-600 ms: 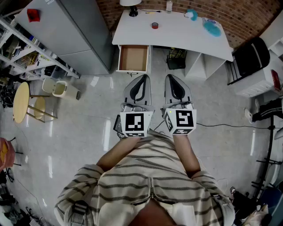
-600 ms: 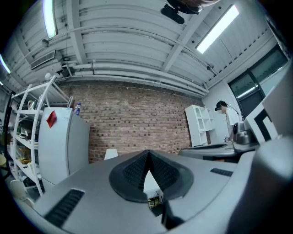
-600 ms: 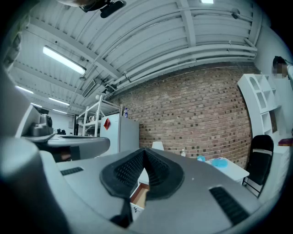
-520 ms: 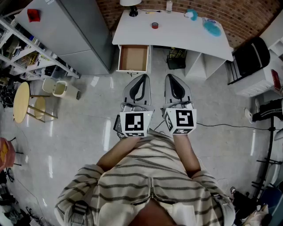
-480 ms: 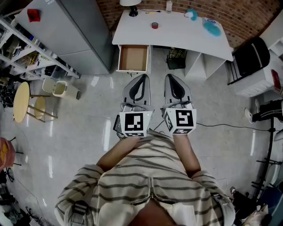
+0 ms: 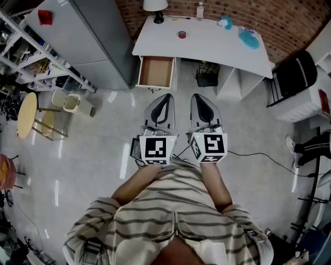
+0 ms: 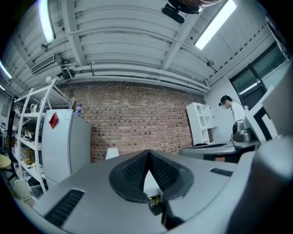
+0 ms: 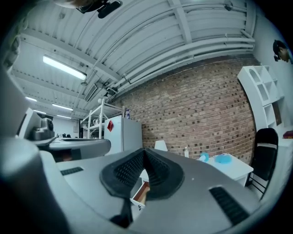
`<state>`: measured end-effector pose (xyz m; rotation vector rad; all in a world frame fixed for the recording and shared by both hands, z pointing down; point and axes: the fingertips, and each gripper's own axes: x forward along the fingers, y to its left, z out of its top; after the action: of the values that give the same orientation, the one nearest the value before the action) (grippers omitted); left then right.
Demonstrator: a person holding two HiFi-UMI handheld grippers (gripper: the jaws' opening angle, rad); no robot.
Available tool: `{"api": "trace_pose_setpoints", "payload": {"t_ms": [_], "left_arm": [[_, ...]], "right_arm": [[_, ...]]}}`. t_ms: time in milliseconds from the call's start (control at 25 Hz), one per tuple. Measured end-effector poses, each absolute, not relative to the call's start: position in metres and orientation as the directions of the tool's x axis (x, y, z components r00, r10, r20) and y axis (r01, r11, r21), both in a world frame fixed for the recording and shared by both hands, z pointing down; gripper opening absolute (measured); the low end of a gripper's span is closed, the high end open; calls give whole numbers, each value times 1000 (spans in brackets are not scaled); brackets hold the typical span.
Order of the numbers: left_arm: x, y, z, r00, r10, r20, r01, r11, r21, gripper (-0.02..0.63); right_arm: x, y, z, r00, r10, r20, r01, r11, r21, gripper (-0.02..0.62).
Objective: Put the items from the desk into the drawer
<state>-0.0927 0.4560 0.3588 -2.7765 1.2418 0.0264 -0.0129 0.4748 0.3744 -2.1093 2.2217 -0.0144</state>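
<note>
The white desk (image 6: 217,44) stands ahead against the brick wall, and its wooden drawer (image 6: 156,71) is pulled out at the left end with nothing visible inside. On the desk lie a red tape roll (image 6: 181,34), a small bottle (image 6: 200,10) and two blue items (image 6: 249,39). My left gripper (image 6: 166,96) and right gripper (image 6: 197,96) are held level side by side over the floor, well short of the desk. Both are shut and hold nothing. In the right gripper view the desk (image 8: 233,167) with the blue items (image 8: 223,158) shows past the closed jaws.
A grey fridge (image 6: 95,41) stands left of the drawer, with metal shelving (image 6: 31,57) beyond it. A lamp (image 6: 155,6) sits on the desk's back edge. A black chair (image 6: 295,72) is at the right, and a cable (image 6: 258,155) runs across the floor. A round stool (image 6: 26,116) stands far left.
The head view has shifted: the desk and drawer sit slightly lower in the picture and the grippers slightly higher, so they are closer together. Both grippers stay shut and side by side.
</note>
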Motion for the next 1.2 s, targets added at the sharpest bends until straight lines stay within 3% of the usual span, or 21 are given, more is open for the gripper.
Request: {"api": "trace_pose_setpoints", "payload": {"t_ms": [640,1200], "left_arm": [[-65,473,375,624,-780,-36,-779,-618,-108,5],[-26,371,382,632,-771,-81,-775,-625,-95,5]], "right_arm": [[24,485,392,-84,-995,-47,-991,88,-100,11],[81,396,395,-27,-999,-42,-998,29,-54,11]]}}
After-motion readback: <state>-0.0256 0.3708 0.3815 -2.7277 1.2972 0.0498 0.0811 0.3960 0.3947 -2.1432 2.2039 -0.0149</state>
